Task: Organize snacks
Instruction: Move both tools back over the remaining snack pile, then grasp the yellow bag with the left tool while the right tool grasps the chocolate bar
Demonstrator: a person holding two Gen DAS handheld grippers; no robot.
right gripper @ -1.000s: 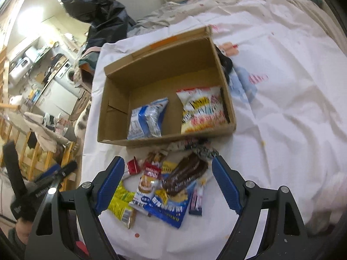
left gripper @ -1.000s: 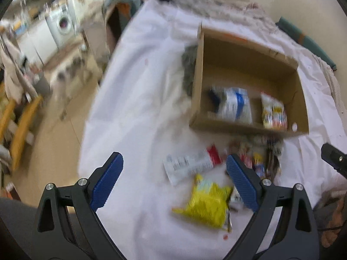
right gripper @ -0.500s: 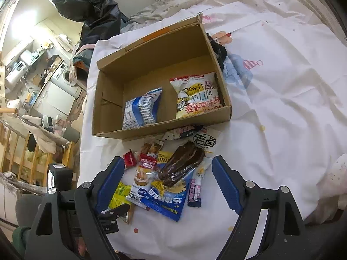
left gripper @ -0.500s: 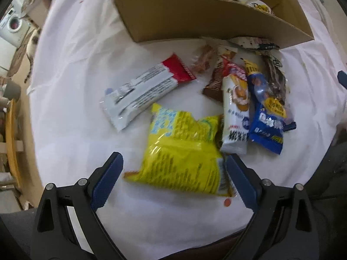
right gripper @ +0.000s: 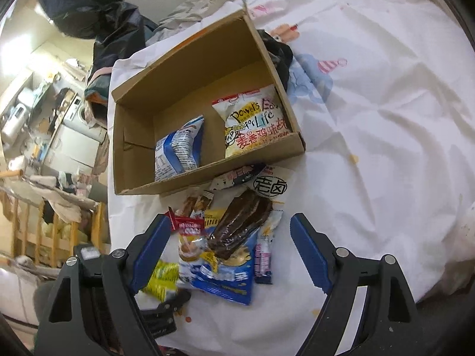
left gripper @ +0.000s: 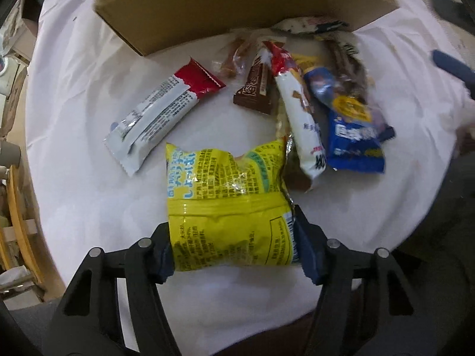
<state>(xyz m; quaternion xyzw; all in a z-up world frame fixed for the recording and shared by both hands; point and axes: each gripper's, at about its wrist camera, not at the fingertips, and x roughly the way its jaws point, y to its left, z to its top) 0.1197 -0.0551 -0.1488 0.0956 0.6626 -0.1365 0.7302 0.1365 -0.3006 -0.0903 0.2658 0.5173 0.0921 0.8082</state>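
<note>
My left gripper has its blue pads against both sides of a yellow snack bag lying on the white cloth. Beyond it lie a red-and-white bar, a brown wrapper, a white packet and a blue packet. My right gripper is open above the snack pile, over a dark brown packet and the blue packet. The cardboard box holds a blue-white bag and a white chip bag.
The box's near wall stands just behind the pile. The table's left edge drops to a cluttered room. A dark cloth lies behind the box. The cloth spreads right of the box.
My left gripper has dropped down and forward to the yellow bag and closed its pads onto it. The right gripper has barely moved and stays open.
</note>
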